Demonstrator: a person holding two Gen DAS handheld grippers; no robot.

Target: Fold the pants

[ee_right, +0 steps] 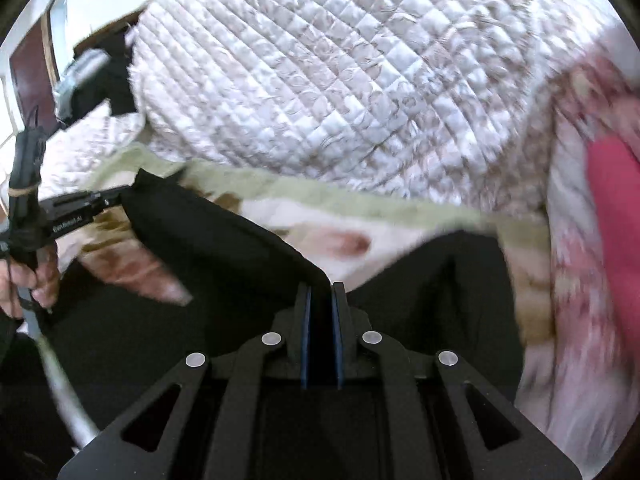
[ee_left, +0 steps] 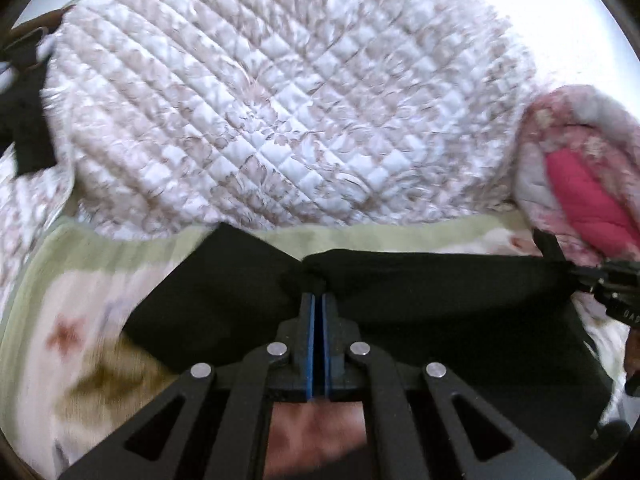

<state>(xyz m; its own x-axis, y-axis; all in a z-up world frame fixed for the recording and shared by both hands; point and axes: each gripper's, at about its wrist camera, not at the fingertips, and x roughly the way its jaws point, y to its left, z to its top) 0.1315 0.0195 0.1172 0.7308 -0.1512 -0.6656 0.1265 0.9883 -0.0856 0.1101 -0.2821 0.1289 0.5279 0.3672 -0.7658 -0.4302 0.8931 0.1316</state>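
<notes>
The black pants [ee_left: 440,304] hang stretched between my two grippers above a bed. My left gripper [ee_left: 319,294] is shut on the pants' top edge, which bunches at its blue-padded fingertips. My right gripper [ee_right: 320,290] is shut on another part of the same edge of the pants [ee_right: 224,240]. In the left wrist view the right gripper [ee_left: 600,276] shows at the far right, holding the cloth. In the right wrist view the left gripper [ee_right: 116,198] shows at the far left, holding the cloth's corner. The lower part of the pants is hidden below the grippers.
A quilted white and beige bedspread [ee_left: 280,100] covers the bed behind. A pale green-edged blanket with brown and pink blotches [ee_left: 80,320] lies under the pants. A pink floral quilt with a red lining [ee_left: 580,192] lies bunched at the right. Dark furniture [ee_right: 32,64] stands far left.
</notes>
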